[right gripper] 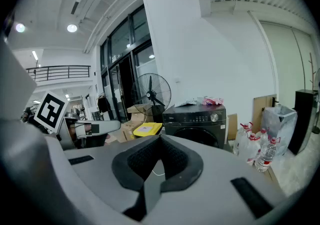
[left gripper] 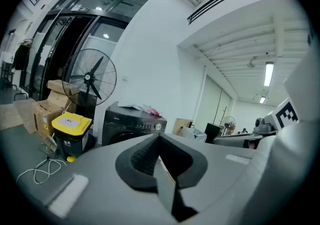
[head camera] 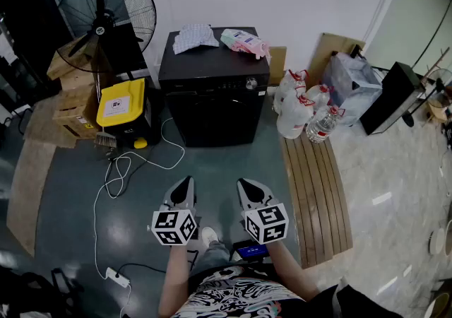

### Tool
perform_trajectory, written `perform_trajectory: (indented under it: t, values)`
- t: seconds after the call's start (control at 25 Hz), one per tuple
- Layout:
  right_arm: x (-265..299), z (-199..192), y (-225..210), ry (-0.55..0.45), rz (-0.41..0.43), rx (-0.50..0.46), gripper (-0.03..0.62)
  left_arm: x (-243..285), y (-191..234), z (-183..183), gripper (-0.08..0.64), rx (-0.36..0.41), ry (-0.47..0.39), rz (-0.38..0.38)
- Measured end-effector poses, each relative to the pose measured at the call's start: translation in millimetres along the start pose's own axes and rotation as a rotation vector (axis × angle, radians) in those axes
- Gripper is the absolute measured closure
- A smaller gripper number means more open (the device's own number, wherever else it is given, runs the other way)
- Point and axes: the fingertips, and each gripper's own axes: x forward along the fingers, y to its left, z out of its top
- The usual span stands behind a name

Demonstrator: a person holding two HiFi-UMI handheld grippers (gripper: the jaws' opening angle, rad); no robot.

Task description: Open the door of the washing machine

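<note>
A black front-loading washing machine [head camera: 215,90] stands against the white wall, its door closed; it also shows as the black washing machine [left gripper: 132,125] and the machine [right gripper: 196,124] in the gripper views. A cloth [head camera: 193,37] and a pink packet [head camera: 245,42] lie on its top. My left gripper [head camera: 185,184] and right gripper [head camera: 247,186] hang side by side over the floor, well short of the machine. Both are shut with nothing between the jaws, and both point toward the machine.
A standing fan [head camera: 106,14], a yellow-lidded bin [head camera: 121,103] and cardboard boxes [head camera: 67,97] are left of the machine. Water jugs [head camera: 295,104], a plastic bag [head camera: 351,78] and a wooden board [head camera: 316,186] lie to its right. A white cable [head camera: 113,175] trails across the floor.
</note>
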Motion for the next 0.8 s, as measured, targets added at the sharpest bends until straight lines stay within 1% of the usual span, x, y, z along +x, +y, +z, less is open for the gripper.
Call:
perform_trajectory:
  t: [0.12, 0.36, 0.52, 0.56, 0.68, 0.76, 0.8]
  values:
    - [-7.5, -2.6, 5.7, 0.004, 0.007, 0.003, 0.591, -8.7, -3.1, 0.8, 0.558, -0.008, -0.004, 0.005]
    - [-17.0, 0.4, 4.6, -0.027, -0.003, 0.000, 0.591, -13.7, -6.5, -1.2, 0.558, -0.007, -0.010, 0.012]
    - [-17.1, 1.9, -2.5, -0.048, 0.003, 0.048, 0.591, -10.7, -5.5, -3.0, 0.558, 0.006, -0.007, 0.014]
    - [-15.7, 3.1, -5.6, -0.056, -0.001, 0.062, 0.590, -8.2, -3.9, -3.9, 0.554, 0.011, -0.003, 0.013]
    - [-5.2, 2.7, -12.3, -0.056, -0.001, 0.083, 0.588, 3.6, 4.8, -8.9, 0.491, 0.014, 0.004, 0.011]
    - [8.2, 0.7, -16.7, -0.040, 0.011, 0.090, 0.484, 18.3, 12.3, -13.1, 0.441, 0.015, 0.015, 0.004]
    - [17.0, -0.9, -20.4, -0.028, 0.012, 0.091, 0.468, 27.9, 17.0, -15.5, 0.425, 0.017, 0.024, -0.001]
